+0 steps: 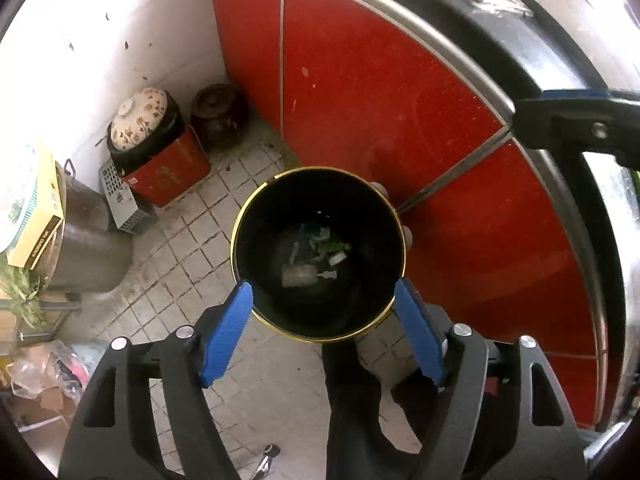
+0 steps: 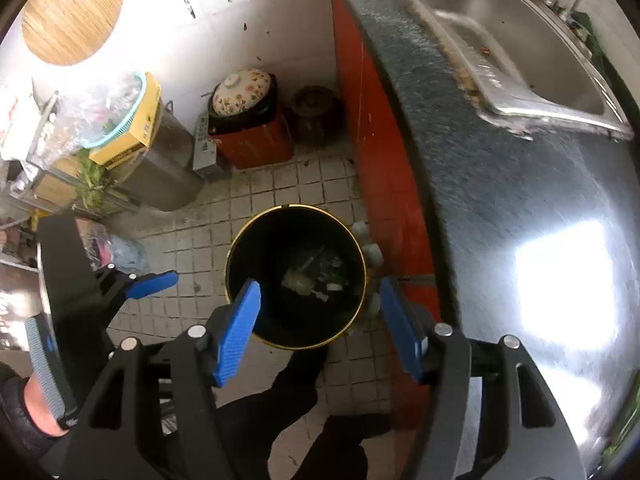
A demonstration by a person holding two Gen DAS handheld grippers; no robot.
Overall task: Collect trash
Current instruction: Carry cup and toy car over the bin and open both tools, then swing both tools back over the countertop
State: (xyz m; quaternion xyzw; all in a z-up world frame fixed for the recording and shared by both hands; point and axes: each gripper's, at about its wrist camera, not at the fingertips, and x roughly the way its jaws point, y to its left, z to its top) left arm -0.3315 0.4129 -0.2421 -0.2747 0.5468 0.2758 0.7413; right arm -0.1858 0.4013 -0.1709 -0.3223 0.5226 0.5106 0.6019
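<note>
The left gripper is hanging nearest the lens, pointing steeply down over the black bin, its blue fingers standing wide with nothing between them. In the right wrist view the right gripper is hovering over the same bin with its fingers likewise spread and empty. The bin, gold-rimmed, is standing on the tiled floor just beside the red cabinet front, and the collected trash, pale scraps and something green, is lying at its bottom.

Judging from this, the drop looks done, so the risks lie in what follows. With both grippers crowding over one opening, they could be knocking together, or a finger could be catching the rim and tipping the bin. A dark trouser leg is standing right against the near side, so a step could nudge it.

Farther off, a floral-lidded pot is sitting on a red box by the white wall, with a brown jar beside it.
</note>
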